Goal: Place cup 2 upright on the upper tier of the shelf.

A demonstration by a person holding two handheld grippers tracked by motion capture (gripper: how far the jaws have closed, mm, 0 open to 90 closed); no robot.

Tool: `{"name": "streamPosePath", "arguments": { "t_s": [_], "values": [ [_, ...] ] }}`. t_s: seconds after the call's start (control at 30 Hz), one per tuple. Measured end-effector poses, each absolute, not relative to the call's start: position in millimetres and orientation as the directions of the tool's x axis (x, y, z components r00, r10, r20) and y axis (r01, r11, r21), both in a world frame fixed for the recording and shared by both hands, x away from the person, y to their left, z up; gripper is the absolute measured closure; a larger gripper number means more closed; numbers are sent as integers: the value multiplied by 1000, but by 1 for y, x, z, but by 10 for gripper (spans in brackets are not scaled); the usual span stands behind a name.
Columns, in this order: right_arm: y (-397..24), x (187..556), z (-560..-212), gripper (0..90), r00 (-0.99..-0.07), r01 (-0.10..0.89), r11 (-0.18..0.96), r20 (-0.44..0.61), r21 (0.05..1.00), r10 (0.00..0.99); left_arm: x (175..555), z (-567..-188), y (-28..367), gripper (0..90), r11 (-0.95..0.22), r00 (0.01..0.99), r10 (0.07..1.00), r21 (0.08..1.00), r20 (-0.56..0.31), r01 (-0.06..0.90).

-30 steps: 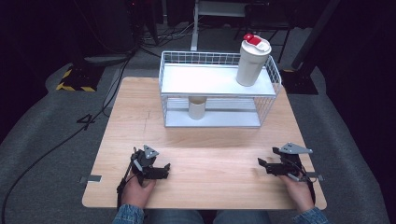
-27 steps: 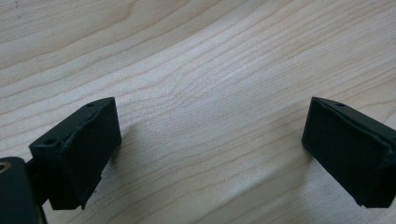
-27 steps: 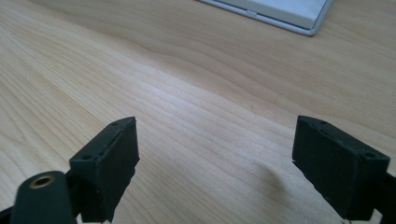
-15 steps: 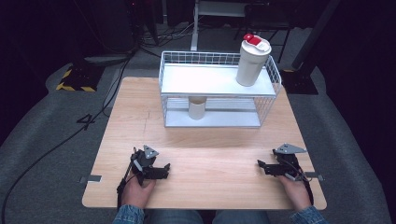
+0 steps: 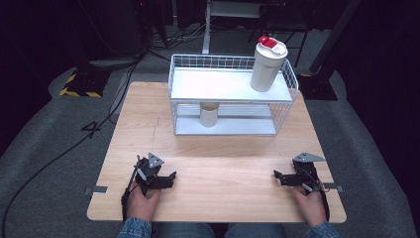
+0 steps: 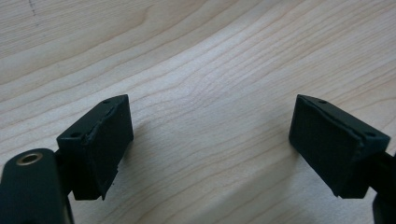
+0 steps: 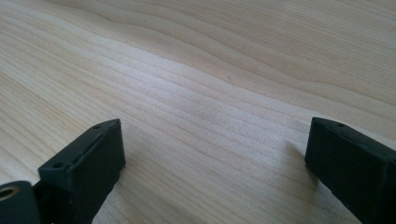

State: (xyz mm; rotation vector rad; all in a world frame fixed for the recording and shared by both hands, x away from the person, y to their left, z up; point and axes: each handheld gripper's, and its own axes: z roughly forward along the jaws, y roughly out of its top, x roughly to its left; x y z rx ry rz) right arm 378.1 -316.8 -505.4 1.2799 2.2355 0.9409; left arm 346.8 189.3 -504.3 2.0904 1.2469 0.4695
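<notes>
Two black two-jaw grippers rest on a light wooden table [image 5: 223, 163], each held by a hand at the edge nearest the person. The left gripper [image 5: 168, 176] and right gripper [image 5: 278, 177] both have jaws spread wide, gripping nothing (bare wood grain lies between them). Beyond them stands a white wire two-tier rack [image 5: 181, 94]: a tall white tumbler with a red-tabbed lid [image 5: 266, 63] on its upper shelf, a short beige cup [image 5: 209, 115] below.

A "4" is marked on the grey floor [image 5: 92, 130].
</notes>
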Motion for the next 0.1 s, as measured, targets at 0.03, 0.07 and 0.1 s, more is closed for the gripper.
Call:
{"name": "streamPosePath", "arguments": {
  "t_s": [0.03, 0.07, 0.1],
  "values": [
    [-317, 378, -505, 47, -502, 598, 355, -10, 719, 865, 347, -504, 189, 143, -331, 479, 877, 690, -26, 644],
    [-317, 378, -505, 44, -500, 599, 354, -9, 718, 866, 347, -504, 189, 142, -332, 479, 877, 689, -25, 644],
    [-317, 378, -506, 39, -498, 601, 353, -10, 718, 867, 347, -504, 189, 141, -332, 479, 877, 689, -25, 644]
  ]
}}
